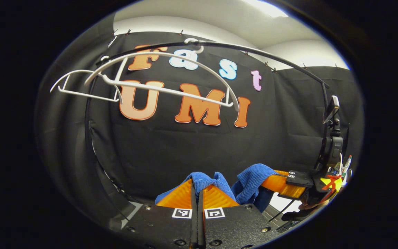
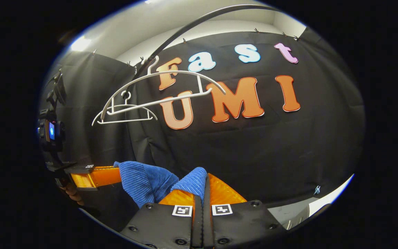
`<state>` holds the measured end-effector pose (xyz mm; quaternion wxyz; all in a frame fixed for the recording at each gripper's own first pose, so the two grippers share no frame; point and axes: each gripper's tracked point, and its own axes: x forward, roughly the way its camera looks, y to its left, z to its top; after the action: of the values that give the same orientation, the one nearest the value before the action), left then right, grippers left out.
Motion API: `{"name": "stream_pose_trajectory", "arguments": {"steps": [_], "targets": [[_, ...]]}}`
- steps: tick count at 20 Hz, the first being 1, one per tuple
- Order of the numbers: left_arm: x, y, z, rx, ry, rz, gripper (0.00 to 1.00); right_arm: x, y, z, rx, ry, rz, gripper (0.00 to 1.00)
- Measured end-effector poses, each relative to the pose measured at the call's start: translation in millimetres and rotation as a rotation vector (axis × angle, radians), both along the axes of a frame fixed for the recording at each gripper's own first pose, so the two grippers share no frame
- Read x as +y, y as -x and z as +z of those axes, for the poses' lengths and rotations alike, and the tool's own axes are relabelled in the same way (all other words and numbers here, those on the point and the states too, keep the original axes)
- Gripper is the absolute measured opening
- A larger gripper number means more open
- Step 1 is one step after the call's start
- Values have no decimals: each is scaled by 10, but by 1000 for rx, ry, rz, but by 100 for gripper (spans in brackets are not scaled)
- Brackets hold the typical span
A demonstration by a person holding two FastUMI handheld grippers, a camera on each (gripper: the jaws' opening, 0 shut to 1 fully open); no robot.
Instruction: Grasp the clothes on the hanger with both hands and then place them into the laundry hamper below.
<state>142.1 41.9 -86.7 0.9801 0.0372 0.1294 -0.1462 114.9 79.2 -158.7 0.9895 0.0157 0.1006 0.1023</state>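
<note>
Left gripper view: blue cloth (image 1: 206, 181) is clamped by both grippers (image 1: 198, 190) (image 2: 204, 188), off the bare hangers (image 1: 157, 86); hamper placement is left.

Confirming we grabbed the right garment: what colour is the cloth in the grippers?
Blue, ribbed knit cloth, clearest in the right gripper view.

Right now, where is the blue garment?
The blue garment is off the white hangers, stretched between both tongs: pinched in the left tongs and the right tongs, below the rail.
</note>
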Motion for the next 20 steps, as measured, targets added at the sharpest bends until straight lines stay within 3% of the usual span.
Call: {"name": "stream_pose_trajectory", "arguments": {"steps": [5,13,20], "targets": [[0,4,-162,33,3,29,0,27,77,-376,17,77,1,8],[67,71,-480,117,-14,47,0,-149,96,-968,76,52,-71,7],[367,89,-1364,265,-33,110,0,-296,66,-1753,188,62,-109,8]]}}
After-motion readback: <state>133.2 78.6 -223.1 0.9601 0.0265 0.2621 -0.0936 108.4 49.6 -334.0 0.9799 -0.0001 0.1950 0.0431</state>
